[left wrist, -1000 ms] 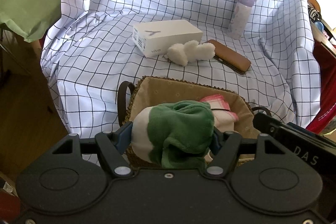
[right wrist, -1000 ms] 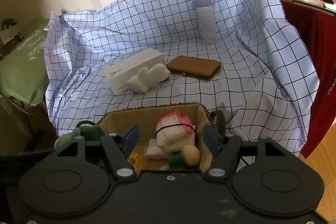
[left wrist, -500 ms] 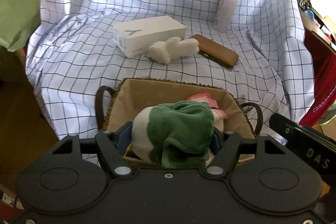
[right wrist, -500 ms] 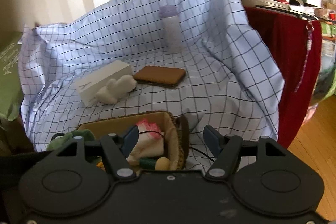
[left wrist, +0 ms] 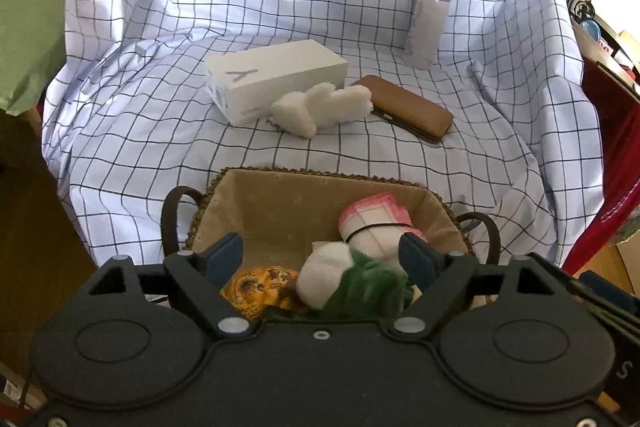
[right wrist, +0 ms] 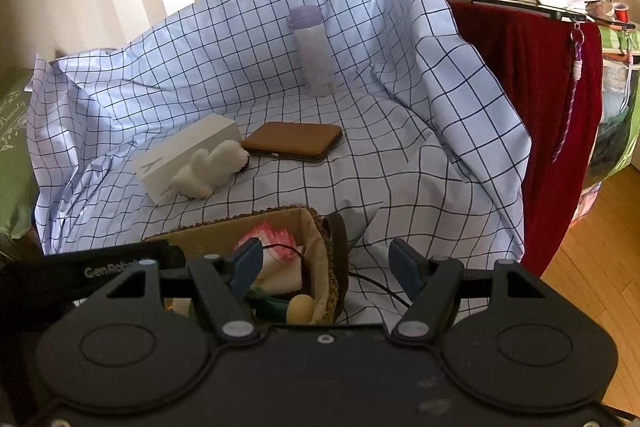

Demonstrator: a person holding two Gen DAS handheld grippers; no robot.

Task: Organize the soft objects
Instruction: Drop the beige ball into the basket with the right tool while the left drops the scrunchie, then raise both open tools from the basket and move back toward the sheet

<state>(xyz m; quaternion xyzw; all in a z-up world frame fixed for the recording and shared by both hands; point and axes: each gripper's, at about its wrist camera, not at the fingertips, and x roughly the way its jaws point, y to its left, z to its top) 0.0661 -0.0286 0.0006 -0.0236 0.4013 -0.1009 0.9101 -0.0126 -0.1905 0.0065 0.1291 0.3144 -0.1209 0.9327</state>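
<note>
- The left gripper [left wrist: 322, 259] hangs over the wicker basket [left wrist: 248, 179], jaws spread wide and gripping nothing.
- Between the jaws, the green and white plush toy [left wrist: 352, 283] lies loose inside the basket beside a pink and white folded cloth [left wrist: 376, 227].
- A second earlier the jaws were clamped on that plush; now it is released and lower in the basket.
- The right gripper [right wrist: 326, 263] is wide open and empty at the basket's right edge.
- Farther off, a white fluffy toy [left wrist: 320, 109] lies on the checked sheet [left wrist: 160, 147], touching a white box [left wrist: 272, 83].
- It looks light, squashy and easy to deform; a pinch across its middle should hold.
</note>
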